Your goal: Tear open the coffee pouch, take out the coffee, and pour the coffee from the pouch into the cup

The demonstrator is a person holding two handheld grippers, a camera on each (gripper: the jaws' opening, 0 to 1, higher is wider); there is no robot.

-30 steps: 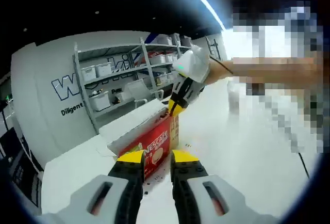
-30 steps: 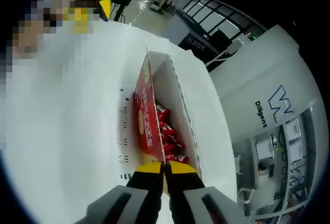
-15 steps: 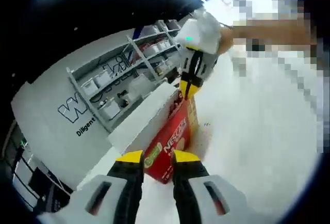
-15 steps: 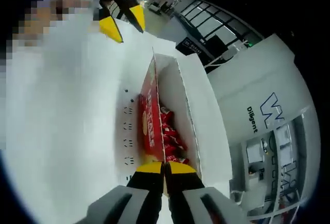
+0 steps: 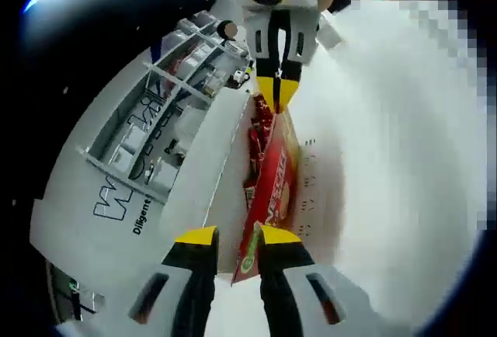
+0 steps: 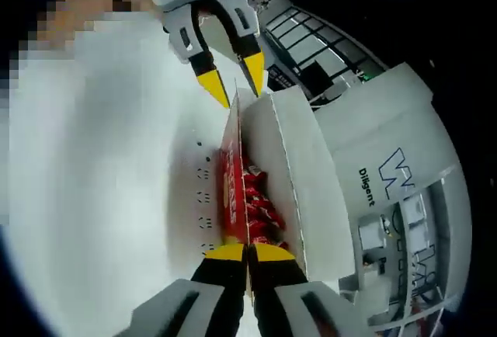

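A red coffee box point(image 6: 231, 185) lies open on the white table, its white flap point(image 6: 299, 166) folded back. Several red coffee pouches point(image 6: 260, 206) lie inside. My right gripper point(image 6: 247, 252) is shut on the near end of the box's red wall. At the far end, my left gripper point(image 6: 234, 79) is open, with its yellow tips on either side of that wall. In the left gripper view the box point(image 5: 273, 185) runs away from my left gripper point(image 5: 237, 237), a corner of it between the open jaws. The pouches point(image 5: 256, 131) show inside, and the right gripper point(image 5: 276, 88) pinches the far end.
The white table point(image 5: 380, 166) spreads wide beside the box. Behind it stands a white wall with blue lettering point(image 6: 388, 174) and metal shelves point(image 5: 178, 65) holding bins. A person's arm point(image 6: 85, 11) reaches in behind the left gripper.
My left gripper has come in to the far end of the box, and its open jaws now stand on either side of the red wall. The right gripper has stayed shut on the box.
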